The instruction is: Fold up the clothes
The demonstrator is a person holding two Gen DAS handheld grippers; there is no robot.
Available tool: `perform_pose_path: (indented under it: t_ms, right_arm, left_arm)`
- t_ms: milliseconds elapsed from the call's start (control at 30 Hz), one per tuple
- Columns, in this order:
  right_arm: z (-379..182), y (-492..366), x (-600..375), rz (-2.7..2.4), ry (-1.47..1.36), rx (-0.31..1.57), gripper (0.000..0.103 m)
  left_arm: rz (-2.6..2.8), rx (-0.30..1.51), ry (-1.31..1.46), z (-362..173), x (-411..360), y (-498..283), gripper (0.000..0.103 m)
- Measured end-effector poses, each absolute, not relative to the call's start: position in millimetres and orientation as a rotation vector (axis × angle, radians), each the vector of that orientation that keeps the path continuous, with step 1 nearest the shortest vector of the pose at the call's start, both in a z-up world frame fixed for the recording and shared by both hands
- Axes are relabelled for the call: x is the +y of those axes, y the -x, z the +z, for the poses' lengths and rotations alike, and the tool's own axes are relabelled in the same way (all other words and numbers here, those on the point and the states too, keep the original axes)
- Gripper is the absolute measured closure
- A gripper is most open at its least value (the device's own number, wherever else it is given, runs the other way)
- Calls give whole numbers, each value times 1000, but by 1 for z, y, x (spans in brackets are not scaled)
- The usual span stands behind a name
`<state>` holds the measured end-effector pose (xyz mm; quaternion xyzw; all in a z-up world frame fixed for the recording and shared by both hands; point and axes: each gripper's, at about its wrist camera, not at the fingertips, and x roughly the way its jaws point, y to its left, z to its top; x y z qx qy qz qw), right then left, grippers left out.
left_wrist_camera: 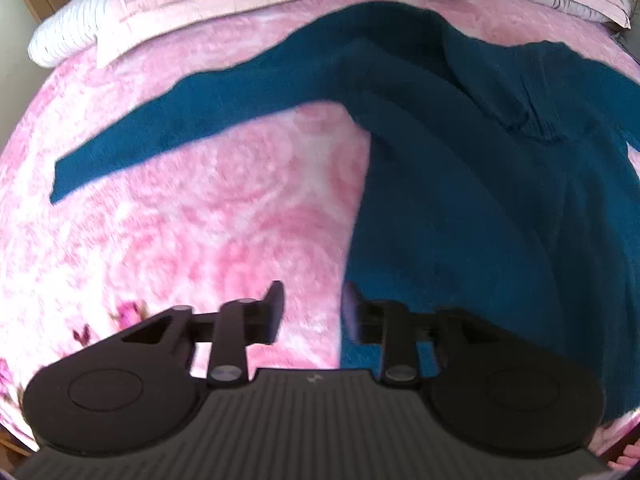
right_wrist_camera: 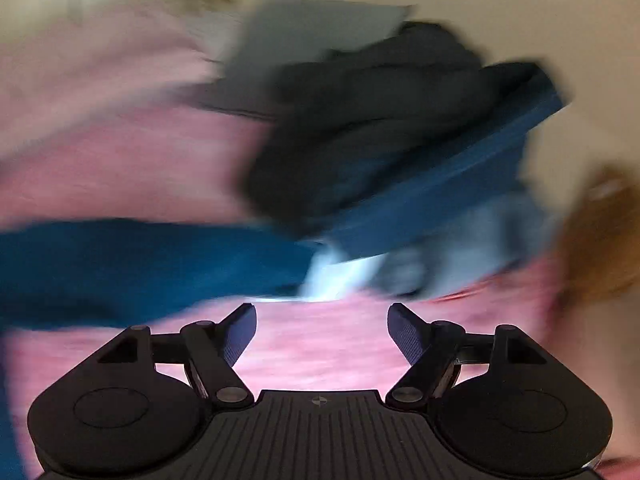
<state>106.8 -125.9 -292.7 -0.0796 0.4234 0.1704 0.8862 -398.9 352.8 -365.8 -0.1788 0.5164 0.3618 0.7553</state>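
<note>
Left claw (left_wrist_camera: pixel 312 312) view: teal sweater (left_wrist_camera: pixel 460 168) spread; right blurred.

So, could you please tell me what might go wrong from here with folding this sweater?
1. The left gripper has open jaws straddling the edge of the teal sweater without pinching it, so closing could catch the pink blanket too.
2. One sleeve lies stretched far out and may trail or twist when folded.
3. The right gripper is open and empty near a dark clothes pile; that blurred view makes grabbing the wrong garment possible.
</note>
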Motion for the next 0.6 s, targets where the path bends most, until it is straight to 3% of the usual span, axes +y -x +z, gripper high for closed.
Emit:
perform_pose_path:
  t_ms: [133, 233, 333, 400, 433, 467, 500, 533, 600]
  right_arm:
    - [-341, -50, -122, 752, -111, 1197, 28]
    - [-387, 13, -107, 863, -137, 1414, 28]
    - [-414, 63, -98, 884, -84, 1507, 28]
    - [-415, 82, -92, 871, -41, 1458, 28]
    - [-415, 88, -89, 865, -21, 1440, 39]
    - [-415, 89, -85, 868, -4, 1447, 74]
    - [-415, 89, -81, 872, 7, 1459, 91]
    - [-417, 87, -79, 881, 3, 1482, 95]
    - [-414, 81, -73, 909, 52, 1463, 96]
  left_arm:
    - [756, 1161, 456, -382, 351, 410, 63]
    - [734, 1183, 513, -396, 349, 422, 56]
    - [723, 1198, 574, -412, 347, 429, 53]
    - [732, 1172, 618, -418, 346, 432, 55]
    - [740, 1155, 628, -420, 345, 432, 55]
    - [738, 1142, 629, -420, 344, 431, 64]
    - [718, 1130, 631, -420, 342, 430, 85]
    - [696, 1119, 645, -419, 342, 428, 95]
    - [689, 1118, 628, -414, 338, 426, 100]
